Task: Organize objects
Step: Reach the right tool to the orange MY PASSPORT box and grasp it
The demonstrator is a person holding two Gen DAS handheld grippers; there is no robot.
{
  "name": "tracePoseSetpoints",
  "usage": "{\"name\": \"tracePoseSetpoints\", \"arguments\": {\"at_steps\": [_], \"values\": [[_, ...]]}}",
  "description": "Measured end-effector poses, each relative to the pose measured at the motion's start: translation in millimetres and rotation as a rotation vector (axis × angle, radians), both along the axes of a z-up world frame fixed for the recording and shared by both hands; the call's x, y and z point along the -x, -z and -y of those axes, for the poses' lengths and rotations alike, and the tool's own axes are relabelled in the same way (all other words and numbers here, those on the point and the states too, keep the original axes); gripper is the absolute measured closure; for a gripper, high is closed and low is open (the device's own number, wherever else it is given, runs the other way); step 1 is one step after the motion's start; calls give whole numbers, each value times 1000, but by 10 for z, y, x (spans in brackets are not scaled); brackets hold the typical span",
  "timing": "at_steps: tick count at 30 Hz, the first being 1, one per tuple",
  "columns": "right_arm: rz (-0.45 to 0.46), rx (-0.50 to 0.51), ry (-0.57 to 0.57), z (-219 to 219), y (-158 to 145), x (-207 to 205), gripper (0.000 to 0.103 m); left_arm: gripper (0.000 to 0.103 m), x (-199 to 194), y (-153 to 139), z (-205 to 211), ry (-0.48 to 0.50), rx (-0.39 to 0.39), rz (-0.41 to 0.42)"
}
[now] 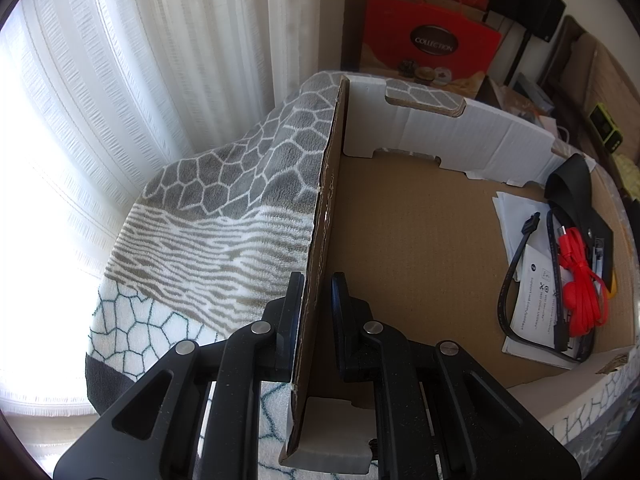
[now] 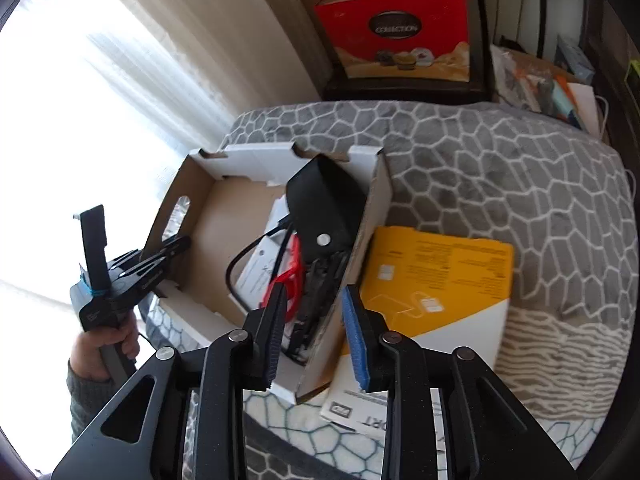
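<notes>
Box (image 2: 224, 216) sits on blanket (image 2: 500, 168), holding pouch (image 2: 324, 204) and red cable (image 1: 580, 280). Left gripper (image 1: 316, 300) straddles 1 box wall, fingers apart. Right gripper (image 2: 316, 320) straddles opposite wall, likewise apart.

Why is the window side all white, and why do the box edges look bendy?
In both wrist views daylight through the curtain blows the left side out to plain white. The fisheye lens bends straight lines, so the cardboard box looks curved in the left wrist view. In the right wrist view the yellow box looks slightly soft, and the corners of both pictures go dark.
</notes>
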State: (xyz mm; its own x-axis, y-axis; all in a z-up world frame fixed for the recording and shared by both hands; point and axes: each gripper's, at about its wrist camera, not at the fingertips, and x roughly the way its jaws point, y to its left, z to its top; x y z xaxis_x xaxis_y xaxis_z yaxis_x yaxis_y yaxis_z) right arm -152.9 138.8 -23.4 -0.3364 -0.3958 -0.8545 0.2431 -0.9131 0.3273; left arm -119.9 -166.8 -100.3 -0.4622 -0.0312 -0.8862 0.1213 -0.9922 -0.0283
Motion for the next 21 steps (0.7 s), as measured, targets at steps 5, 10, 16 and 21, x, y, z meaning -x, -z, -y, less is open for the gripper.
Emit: {"name": "tracePoseSetpoints", "arguments": {"at_steps": [5,10,16,21], "values": [[-6,0,83,-446,-20,15,66,92,0,2,5,0,0,0],[44,35,139,-859,150,72,50,92,3,-3,15,-5,-16,1],[133,116,182,-1049,511,102,49,92,9,-16,-1,-5,-12,5],[184,181,204,-1030,597,64,49,92,12,-15,4,-5,-9,6]]}}
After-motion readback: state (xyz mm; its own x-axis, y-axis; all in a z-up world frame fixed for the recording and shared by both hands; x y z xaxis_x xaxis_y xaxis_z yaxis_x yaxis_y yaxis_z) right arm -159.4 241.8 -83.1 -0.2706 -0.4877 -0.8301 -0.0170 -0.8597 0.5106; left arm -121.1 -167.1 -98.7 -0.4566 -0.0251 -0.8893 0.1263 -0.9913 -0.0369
